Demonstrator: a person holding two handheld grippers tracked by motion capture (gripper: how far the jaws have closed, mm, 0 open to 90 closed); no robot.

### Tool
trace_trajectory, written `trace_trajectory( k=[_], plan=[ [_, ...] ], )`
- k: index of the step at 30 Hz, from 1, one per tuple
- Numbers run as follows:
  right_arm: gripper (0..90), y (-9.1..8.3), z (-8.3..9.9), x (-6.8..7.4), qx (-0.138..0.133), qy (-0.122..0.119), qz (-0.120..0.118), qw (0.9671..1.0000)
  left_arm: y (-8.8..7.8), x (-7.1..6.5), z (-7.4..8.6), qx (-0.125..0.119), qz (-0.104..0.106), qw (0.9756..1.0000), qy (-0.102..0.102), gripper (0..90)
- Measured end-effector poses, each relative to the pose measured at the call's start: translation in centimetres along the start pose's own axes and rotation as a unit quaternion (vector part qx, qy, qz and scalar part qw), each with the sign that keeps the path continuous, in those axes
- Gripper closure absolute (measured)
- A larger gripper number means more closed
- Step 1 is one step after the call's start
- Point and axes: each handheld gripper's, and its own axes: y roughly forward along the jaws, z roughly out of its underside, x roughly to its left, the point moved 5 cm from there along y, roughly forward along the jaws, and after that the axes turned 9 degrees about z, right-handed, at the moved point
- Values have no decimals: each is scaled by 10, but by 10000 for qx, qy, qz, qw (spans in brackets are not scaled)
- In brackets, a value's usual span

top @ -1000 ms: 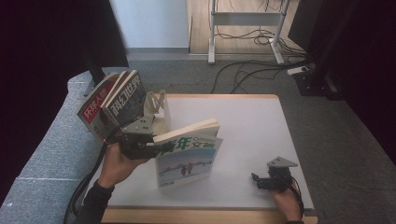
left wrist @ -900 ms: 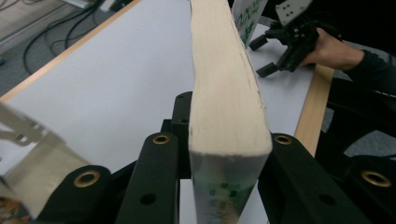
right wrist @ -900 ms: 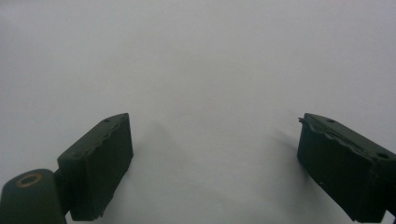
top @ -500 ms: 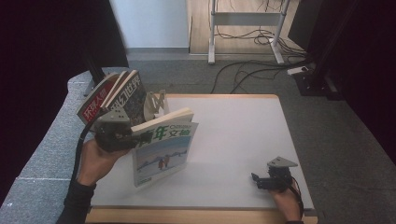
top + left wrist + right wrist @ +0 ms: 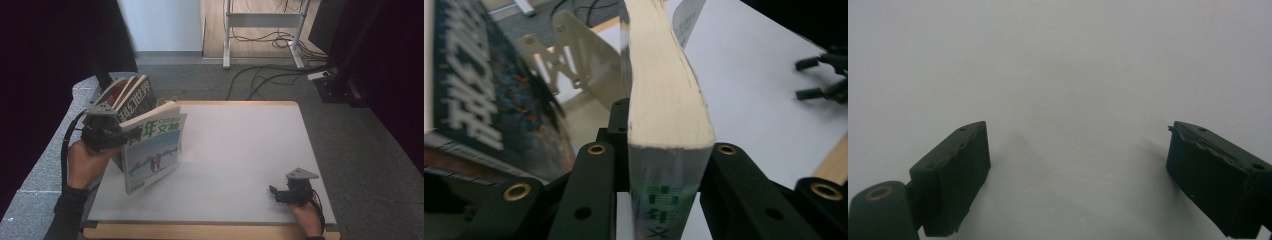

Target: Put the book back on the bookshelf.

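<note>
Magazine point(image 5: 152, 150): clamped by left gripper point(image 5: 116, 139) (spine upright), just beside the bookend's point(image 5: 574, 65) leaning books point(image 5: 131, 95); right gripper point(image 5: 275, 193) parted, well apart.

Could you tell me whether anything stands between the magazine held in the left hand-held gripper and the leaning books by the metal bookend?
Nothing visible does. The left hand-held gripper holds the thick blue-and-white magazine beside the dark-covered leaning books, and the cream metal bookend stands open just beyond its page edge.

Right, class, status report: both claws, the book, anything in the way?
Left claw shut on blue book, lifted. Right claw open, resting on table. Leaning books and bookend close beside.
</note>
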Motion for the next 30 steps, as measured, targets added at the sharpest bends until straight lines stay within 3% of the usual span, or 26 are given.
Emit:
trace_trajectory(
  k=[8,15,23,30],
  plan=[
    [98,0,0,0,2,5,-3,10000,-1,17,-10,-102,-343,9988,-333,740],
    [98,0,0,0,3,-5,-20,10000,7,25,-22,-153,-475,9976,-479,741],
    [98,0,0,0,4,-2,-22,10000,27,29,-40,-343,-581,9968,-427,740],
    [98,0,0,0,3,0,-23,10000,48,31,-48,-552,-517,9966,-316,740]
  ],
)
